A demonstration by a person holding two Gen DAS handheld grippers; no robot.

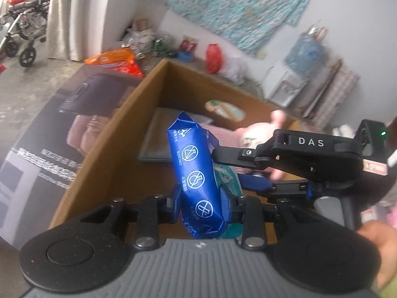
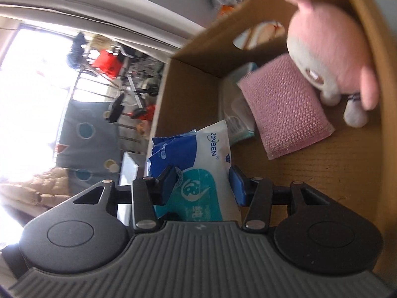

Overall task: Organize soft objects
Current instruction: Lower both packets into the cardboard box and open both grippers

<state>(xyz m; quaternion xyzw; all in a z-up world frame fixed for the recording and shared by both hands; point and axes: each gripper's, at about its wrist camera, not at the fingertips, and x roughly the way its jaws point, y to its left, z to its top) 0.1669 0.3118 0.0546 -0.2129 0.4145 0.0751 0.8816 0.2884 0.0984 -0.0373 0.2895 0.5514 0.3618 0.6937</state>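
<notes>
Pack [image 1: 196, 173] (blue) stands lengthwise upright, clamped in left claw [image 1: 202, 204].

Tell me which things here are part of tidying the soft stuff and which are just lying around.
Part of the job: blue packet, white wipes pack, cardboard box, pink plush toy, pink sponge.

Lying around: wheelchair, red bag, orange package.
</notes>
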